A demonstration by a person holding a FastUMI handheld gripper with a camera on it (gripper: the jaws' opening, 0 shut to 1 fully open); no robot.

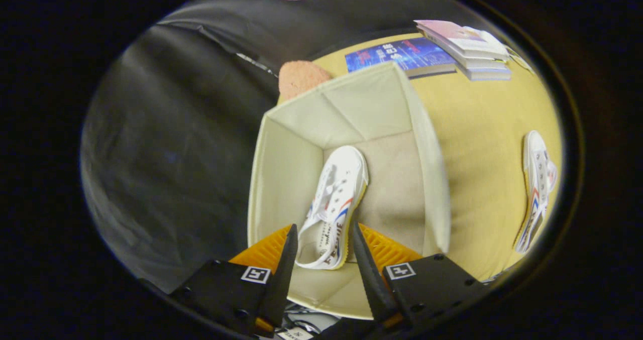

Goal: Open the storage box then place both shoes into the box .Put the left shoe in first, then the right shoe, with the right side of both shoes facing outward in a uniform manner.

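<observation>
While the gripper (324, 252) looks down into the open storage box (281, 149), its spread fingers flank the heel of a white sneaker (337, 199) without pressing it. Toe pointing away, the sneaker lies lengthwise on the box floor. A second sneaker (536, 189) lies outside, on the yellow table (482, 129).

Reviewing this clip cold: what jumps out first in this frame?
The open storage box just ahead of the gripper, with one white shoe lying on its floor, heel end between the open fingers, which do not seem to press on it. The second shoe waits on the yellow table to the box's right, books beyond it.
</observation>
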